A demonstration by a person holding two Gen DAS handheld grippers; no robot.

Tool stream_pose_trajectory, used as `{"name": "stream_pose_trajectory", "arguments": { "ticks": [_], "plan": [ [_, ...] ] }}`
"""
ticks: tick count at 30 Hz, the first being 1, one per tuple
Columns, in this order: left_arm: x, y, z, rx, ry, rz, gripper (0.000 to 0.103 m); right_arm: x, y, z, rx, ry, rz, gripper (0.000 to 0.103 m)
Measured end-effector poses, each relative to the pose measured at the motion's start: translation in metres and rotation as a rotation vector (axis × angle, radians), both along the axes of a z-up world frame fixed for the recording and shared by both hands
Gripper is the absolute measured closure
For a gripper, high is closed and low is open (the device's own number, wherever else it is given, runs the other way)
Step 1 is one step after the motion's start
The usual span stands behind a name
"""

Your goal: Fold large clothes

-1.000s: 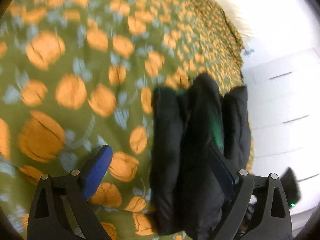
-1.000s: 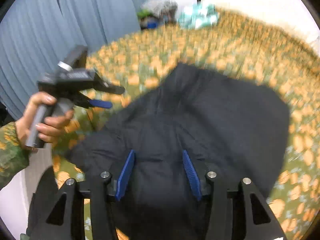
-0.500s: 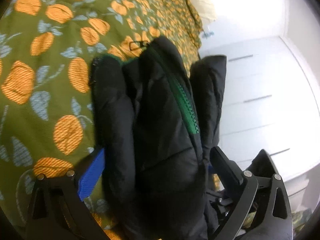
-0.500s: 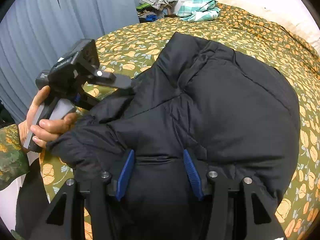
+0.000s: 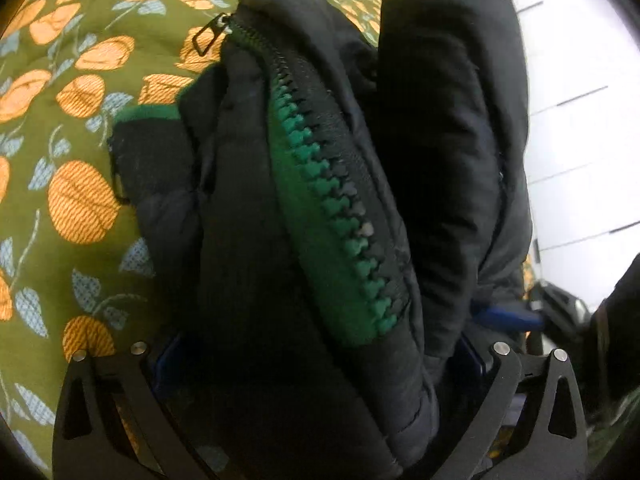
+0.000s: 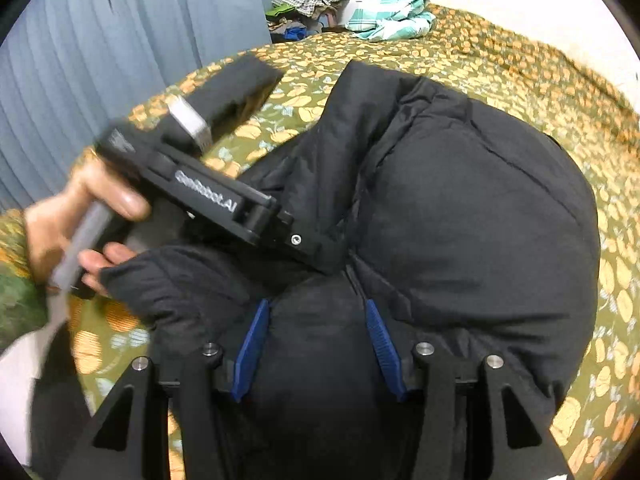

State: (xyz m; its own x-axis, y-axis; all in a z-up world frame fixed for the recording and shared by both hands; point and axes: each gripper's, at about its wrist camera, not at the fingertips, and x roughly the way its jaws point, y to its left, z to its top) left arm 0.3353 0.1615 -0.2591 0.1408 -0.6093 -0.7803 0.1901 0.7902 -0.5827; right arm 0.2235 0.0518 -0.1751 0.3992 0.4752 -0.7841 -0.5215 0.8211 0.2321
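On the bed (image 6: 500, 64), spread with an orange-flowered green cover, a black puffer jacket (image 6: 460, 216) is bunched. Its near edge is clamped in the right hand-held gripper (image 6: 316, 344). The left hand-held gripper (image 5: 320, 364) stands wide apart around a zipper fold (green teeth showing), its pads not seen pressing.

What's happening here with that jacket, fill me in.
A person is folding a black puffer jacket on a bed with an orange-flowered green bedspread, using a handheld gripper in each hand. The right gripper is clamped on a fold of the jacket near its closest edge. The left gripper stands wide around a thick bunch of the jacket by its green zipper; whether its pads press is unclear. The fold isn't finished yet.
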Motion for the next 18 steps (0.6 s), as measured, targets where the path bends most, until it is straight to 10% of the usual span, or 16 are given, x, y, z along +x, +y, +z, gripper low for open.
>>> {"name": "stream_pose_trajectory", "arguments": {
  "ticks": [4, 9, 18],
  "plan": [
    [-0.006, 0.006, -0.005, -0.043, 0.005, 0.031, 0.0, -0.021, -0.082, 0.029, 0.205, -0.019, -0.176, 0.033],
    [-0.008, 0.003, -0.004, -0.038, 0.011, 0.039, 0.0, -0.019, -0.177, -0.031, 0.357, 0.215, -0.38, 0.023],
    [-0.028, -0.007, -0.011, -0.034, 0.028, 0.082, 0.0, 0.047, -0.165, -0.108, 0.603, 0.415, -0.33, 0.015]
  ]
}}
